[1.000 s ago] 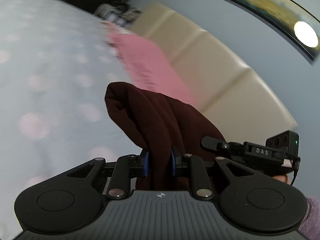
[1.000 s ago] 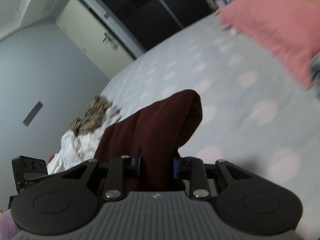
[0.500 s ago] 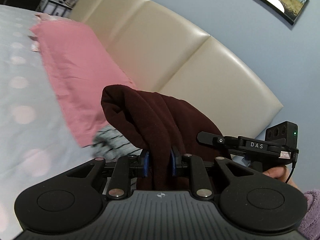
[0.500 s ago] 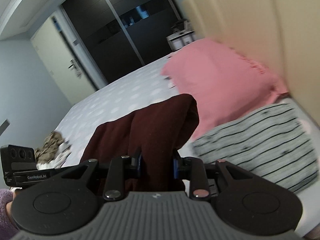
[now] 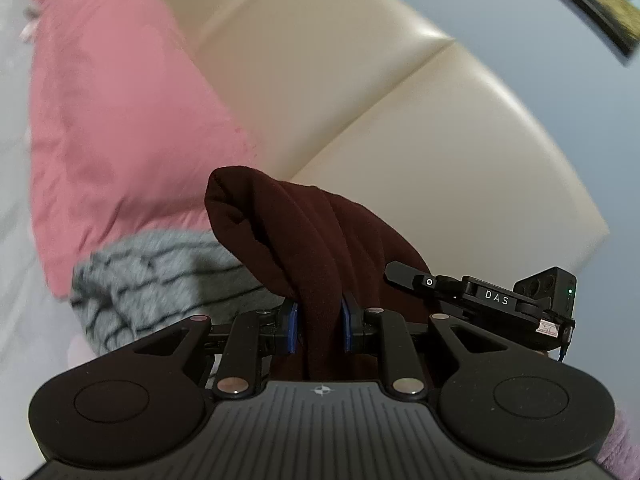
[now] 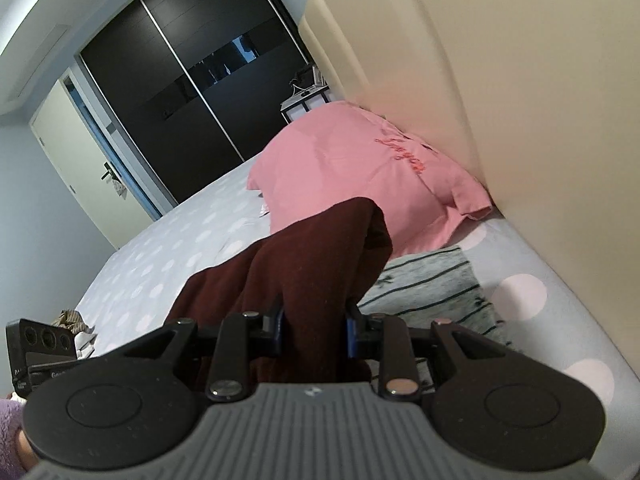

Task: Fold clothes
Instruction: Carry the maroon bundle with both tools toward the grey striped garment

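I've swung both grippers round within the last second: the spotted sheet filled my views then, and now the folded grey striped knit top [image 6: 432,280] lies just ahead, beside the pink pillow [image 6: 360,172]. My left gripper [image 5: 319,326] and right gripper [image 6: 314,330] each pinch a bunched edge of the dark maroon soft garment [image 5: 304,240], held above that top. I'd judge I'm carrying it to stack there.

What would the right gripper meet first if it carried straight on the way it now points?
Probably the grey striped garment lying on the bed, just beyond the maroon garment that the right gripper holds; the pink pillow lies behind it. Depth is unclear.
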The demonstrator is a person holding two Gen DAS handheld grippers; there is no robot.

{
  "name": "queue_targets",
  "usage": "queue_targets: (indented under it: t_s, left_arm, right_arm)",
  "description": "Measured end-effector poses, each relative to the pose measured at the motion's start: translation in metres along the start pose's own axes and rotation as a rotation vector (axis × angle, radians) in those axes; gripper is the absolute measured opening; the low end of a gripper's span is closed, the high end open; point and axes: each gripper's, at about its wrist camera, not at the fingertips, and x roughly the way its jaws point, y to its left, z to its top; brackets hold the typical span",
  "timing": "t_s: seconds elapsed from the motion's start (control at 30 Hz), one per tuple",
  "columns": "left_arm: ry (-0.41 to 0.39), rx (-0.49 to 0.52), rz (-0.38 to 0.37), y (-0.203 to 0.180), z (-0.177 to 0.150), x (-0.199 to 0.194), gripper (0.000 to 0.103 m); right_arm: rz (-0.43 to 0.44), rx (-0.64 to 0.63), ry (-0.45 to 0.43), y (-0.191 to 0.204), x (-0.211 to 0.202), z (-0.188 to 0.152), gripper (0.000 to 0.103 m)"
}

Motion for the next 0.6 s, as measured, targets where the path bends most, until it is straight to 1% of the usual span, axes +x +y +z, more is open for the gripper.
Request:
queue_targets:
  t_s: [0.07, 0.2, 0.33, 0.4, 0.5, 0.53, 0.57, 0.6]
  left_arm:
    - [0.02, 0.004, 0.03, 0.01, -0.009, 0.01, 0.018]
    - [0.044, -0.006, 0.077, 0.031, -0.019, 0.024, 0.018]
    - [0.066, 0.043, 0.122, 0.038, -0.019, 0.037, 0.018]
    - [0.081, 0.048, 0.138, 0.039, -0.02, 0.044, 0.019]
    - [0.084, 0.01, 0.139, 0.036, -0.02, 0.038, 0.022]
    - [0.083, -0.001, 0.138, 0.035, -0.019, 0.034, 0.027]
    - [0.084, -0.007, 0.139, 0.032, -0.02, 0.03, 0.038]
    - [0.086, -0.013, 0.139, 0.029, -0.021, 0.025, 0.045]
  right_arm:
    - [0.002, 0.006, 0.004, -0.017, 0.009, -0.001, 0.031]
    - [-0.009, 0.017, 0.078, -0.045, 0.03, -0.008, 0.031]
    - [-0.032, 0.036, 0.119, -0.061, 0.05, -0.016, 0.031]
    - [-0.053, 0.045, 0.135, -0.068, 0.058, -0.02, 0.033]
    - [-0.091, 0.07, 0.137, -0.073, 0.062, -0.028, 0.041]
    - [-0.1, 0.076, 0.132, -0.073, 0.062, -0.03, 0.046]
    - [-0.1, 0.088, 0.121, -0.074, 0.057, -0.031, 0.049]
    - [-0.1, 0.099, 0.11, -0.075, 0.053, -0.032, 0.051]
